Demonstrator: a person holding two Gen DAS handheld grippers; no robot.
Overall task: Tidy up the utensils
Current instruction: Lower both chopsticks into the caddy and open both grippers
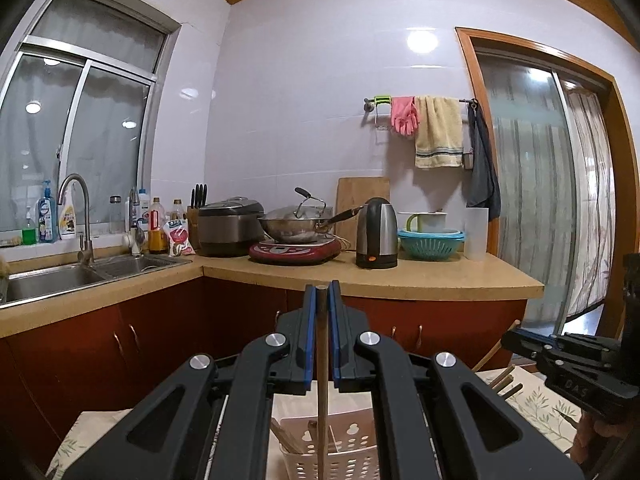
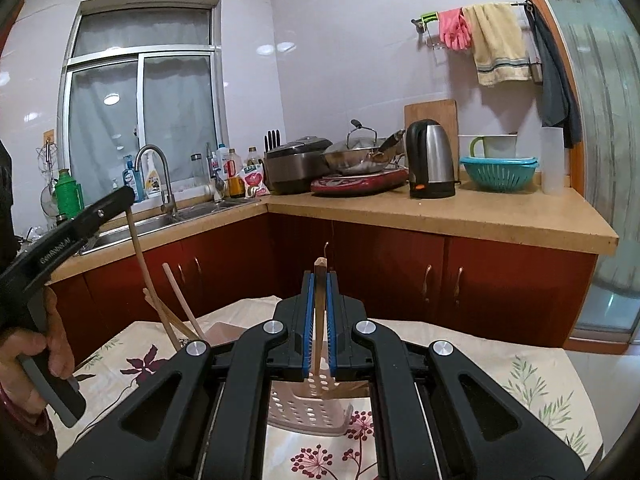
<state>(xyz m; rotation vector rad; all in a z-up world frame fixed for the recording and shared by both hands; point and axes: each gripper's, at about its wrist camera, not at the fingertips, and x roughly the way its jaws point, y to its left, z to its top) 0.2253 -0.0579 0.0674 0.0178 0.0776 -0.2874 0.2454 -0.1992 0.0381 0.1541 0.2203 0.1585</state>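
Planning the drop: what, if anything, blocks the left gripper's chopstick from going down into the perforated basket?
Nothing visible. The chopstick, held upright in the left gripper, hangs straight over the basket; the chopsticks inside lean left.

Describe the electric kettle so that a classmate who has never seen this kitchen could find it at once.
Start at the tan countertop along the back wall. Right of the red induction cooker carrying the wok stands the kettle, before a leaning wooden board. Only it has a shiny steel body with black lid, handle and base.
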